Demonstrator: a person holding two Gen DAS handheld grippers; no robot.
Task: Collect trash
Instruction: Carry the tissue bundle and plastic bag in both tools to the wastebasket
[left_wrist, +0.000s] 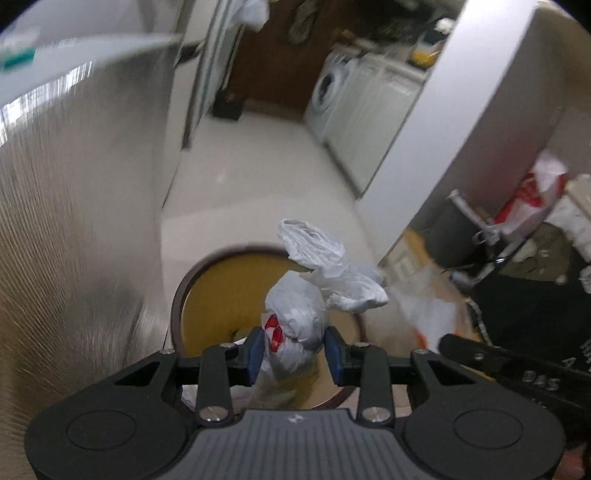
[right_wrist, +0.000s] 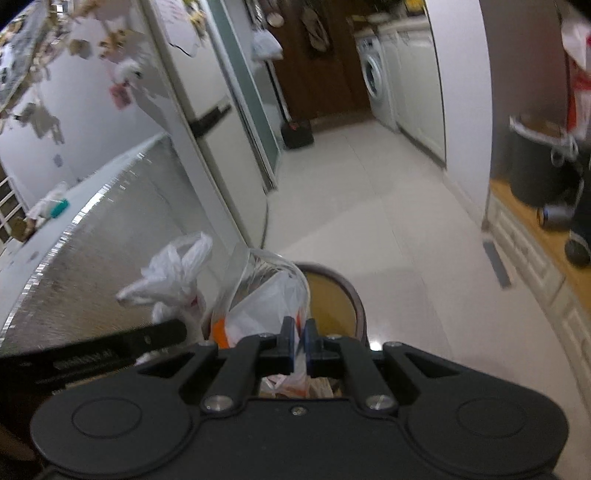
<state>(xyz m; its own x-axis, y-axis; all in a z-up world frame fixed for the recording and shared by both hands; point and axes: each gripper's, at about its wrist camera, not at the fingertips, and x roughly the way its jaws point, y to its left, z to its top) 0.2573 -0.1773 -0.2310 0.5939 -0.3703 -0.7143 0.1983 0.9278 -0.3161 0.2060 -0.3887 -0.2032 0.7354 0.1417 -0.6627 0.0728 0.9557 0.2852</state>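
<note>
Left gripper (left_wrist: 294, 350) sits low centre in its own view, tilted down over a round bin (left_wrist: 176, 302) w/ a dark brown rim and yellow inside, which fills the lower middle of the frame. Its blue pads (left_wrist: 255, 350) are partly spread and pinch a knotted white trash bag (left_wrist: 295, 314) w/ a red patch; the bag's tied handles stick up and to the right, above the bin's rim. In the right wrist view the same white bag shows lower left, beside the dark body of the left gripper that crosses the left edge. Right gripper (right_wrist: 300, 345) is low centre in its view, also angled down, jaws pressed nearly together on a thin fold of a clear plastic bag (right_wrist: 266, 306) w/ orange print; that bag hangs at the near-left edge of the bin, whose brown rim curves just right of the fingers. In the left view the clear bag appears as a blurred white-orange shape at lower right, next to the right gripper's black body. Both bags are close together, at or above the bin mouth; can't tell if either touches the rim. Pale tiled floor (right_wrist: 369, 221) runs up the middle of both frames to a washing machine (right_wrist: 373, 77) at the top right. Fridge (right_wrist: 207, 122) stands upper left in the right view. No hand or sleeve clearly visible.
</note>
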